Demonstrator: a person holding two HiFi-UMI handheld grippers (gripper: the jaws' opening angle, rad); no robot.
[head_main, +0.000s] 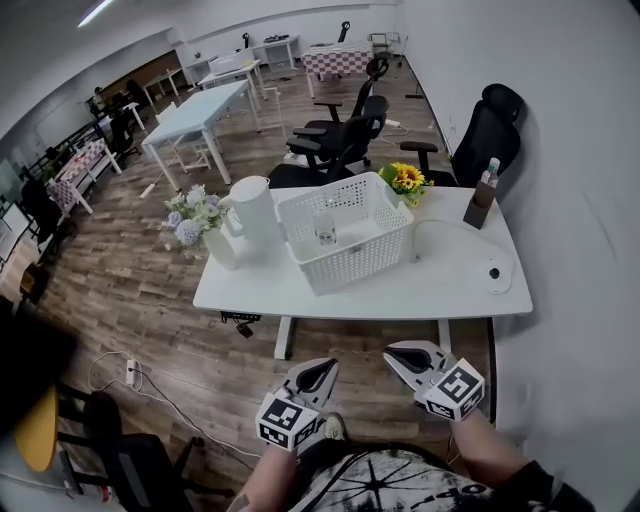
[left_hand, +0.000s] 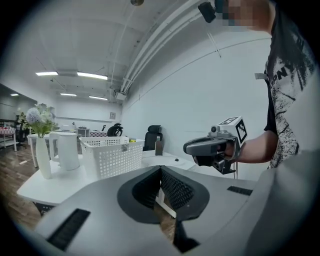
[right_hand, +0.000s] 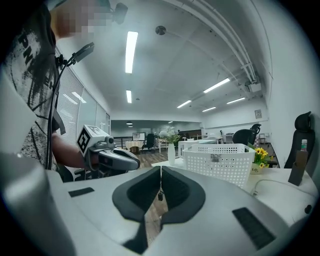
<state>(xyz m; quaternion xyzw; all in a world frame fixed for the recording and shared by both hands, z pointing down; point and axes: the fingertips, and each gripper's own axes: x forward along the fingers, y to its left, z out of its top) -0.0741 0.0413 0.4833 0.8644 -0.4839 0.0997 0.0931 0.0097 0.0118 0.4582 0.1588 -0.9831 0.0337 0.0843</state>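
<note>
Claws both closed and empty: left claw (head_main: 318, 372) shows its pads pressed together at the tips in the left gripper view, nothing between them; right claw (head_main: 405, 355) likewise, pads meeting along a thin seam in the right gripper view. Both hang low, side by side but apart, over the wood floor (head_main: 190, 365) on the near side of the white surface (head_main: 445, 290), touching nothing. Nearest thing on that surface is a white perforated basket (head_main: 362, 262), about mid-surface, one corner turned toward the person; a small clear item (head_main: 326, 232) sits inside it, kind not clear. Just left of the basket, a white jug (head_main: 254, 208), and left of that a white vase of pale flowers (head_main: 196, 218). Behind the basket's right corner, a small pot of sunflowers (head_main: 405, 179). Far right corner: a brown bottle (head_main: 482, 200). White cable (head_main: 452, 226) loops from the basket side toward a round white disc (head_main: 495, 273) near the right edge. Black office chairs (head_main: 345, 135) stand behind the surface
</note>
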